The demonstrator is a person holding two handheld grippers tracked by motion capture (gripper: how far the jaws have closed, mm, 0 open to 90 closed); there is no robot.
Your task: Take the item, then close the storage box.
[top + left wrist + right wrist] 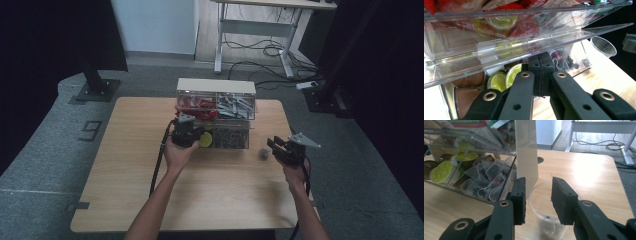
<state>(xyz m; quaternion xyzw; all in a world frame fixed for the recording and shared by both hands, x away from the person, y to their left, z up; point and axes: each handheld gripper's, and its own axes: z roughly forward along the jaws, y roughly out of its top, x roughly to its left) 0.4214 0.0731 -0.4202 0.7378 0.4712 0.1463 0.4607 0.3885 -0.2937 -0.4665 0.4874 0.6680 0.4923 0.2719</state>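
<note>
A clear plastic organizer (216,107) stands at the back middle of the wooden table (150,190). Its lower compartments hold brown and lime-lidded capsules (499,81) and tea bags (486,182). My left gripper (540,65) is shut, its tips tucked under the raised clear flap (529,50) of the lower left compartment, with nothing seen between the jaws. In the high view my left gripper (190,127) sits against the organizer's front. My right gripper (538,197) is open, its jaws either side of a clear cup (534,195) that stands on the table with a tea bag (547,220) inside. The pads do not press it.
The upper compartments hold red packets (197,105) and grey sachets (235,106). The cup (263,153) stands to the right of the organizer, near the table's right edge. Behind the table are a white desk frame (255,35) with cables and black stands (97,85).
</note>
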